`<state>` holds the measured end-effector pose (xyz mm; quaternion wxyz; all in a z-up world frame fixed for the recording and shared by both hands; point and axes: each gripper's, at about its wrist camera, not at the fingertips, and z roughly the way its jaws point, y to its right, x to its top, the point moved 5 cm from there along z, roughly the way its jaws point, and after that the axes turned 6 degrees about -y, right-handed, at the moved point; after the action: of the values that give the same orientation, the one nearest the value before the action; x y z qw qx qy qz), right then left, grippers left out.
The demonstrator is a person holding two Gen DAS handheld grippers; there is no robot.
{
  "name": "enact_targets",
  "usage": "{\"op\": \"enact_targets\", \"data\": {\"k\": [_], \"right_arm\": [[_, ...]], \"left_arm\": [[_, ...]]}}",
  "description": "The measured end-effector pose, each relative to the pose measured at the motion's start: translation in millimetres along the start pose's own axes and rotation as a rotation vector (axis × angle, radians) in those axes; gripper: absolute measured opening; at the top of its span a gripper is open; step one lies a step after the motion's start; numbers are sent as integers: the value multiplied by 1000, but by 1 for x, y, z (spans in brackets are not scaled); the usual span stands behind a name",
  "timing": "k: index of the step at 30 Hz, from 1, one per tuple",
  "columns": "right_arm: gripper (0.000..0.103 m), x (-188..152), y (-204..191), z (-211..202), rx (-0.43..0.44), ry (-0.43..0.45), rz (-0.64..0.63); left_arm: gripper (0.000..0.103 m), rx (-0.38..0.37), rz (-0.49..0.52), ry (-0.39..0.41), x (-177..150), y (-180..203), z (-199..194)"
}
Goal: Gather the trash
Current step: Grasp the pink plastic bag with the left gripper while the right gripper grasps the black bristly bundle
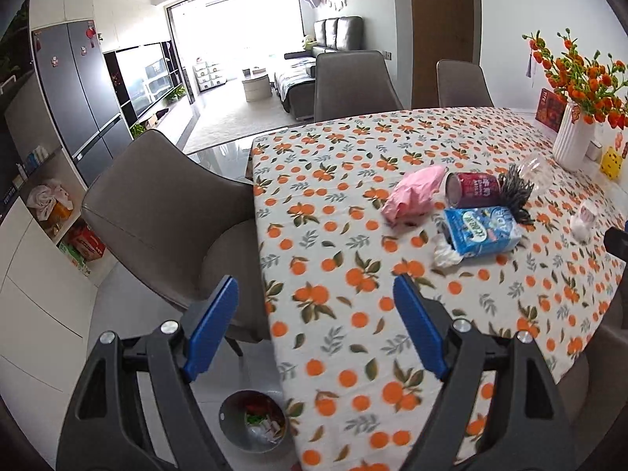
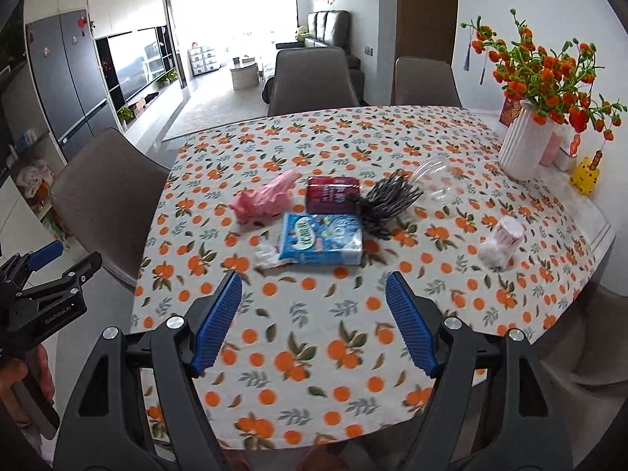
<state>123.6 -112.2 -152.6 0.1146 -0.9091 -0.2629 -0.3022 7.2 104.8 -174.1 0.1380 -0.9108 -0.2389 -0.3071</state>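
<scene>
Left wrist view: my left gripper (image 1: 316, 327) jaws wide apart, empty, over the counter (image 1: 333, 180) edge. Trash bin (image 1: 251, 420) on floor below.
Right wrist view: right gripper (image 2: 314, 322) jaws wide, empty; blue carton (image 2: 320, 237), pink bag (image 2: 265, 198), can (image 2: 331, 194) clustered mid-counter.

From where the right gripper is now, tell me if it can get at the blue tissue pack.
Probably yes. The right gripper is open and empty, and only bare tablecloth lies between it and the blue tissue pack, straight ahead.
</scene>
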Motion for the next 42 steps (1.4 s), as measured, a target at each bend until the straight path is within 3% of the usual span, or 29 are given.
{"op": "enact_targets", "data": {"k": [5,11,25,34,40,42], "right_arm": [[73,22,44,12,2,-1,-37],[73,39,59,45,22,-33,-50],[73,87,59,156,-38,-123,-43],[73,91,61,196,-79,-183,-17],[73,88,67,220,-114,-225,5],[73,86,70,228,-120,-239,14]], "left_arm": [[81,16,-8,10,19,41,5],[81,16,4,6,46,64,24],[81,-27,115,-73,106,93,145],[81,-110,239,-147,105,126,211],[81,-138,281,-167,101,138,235],[76,-141,291,-170,102,140,239]]}}
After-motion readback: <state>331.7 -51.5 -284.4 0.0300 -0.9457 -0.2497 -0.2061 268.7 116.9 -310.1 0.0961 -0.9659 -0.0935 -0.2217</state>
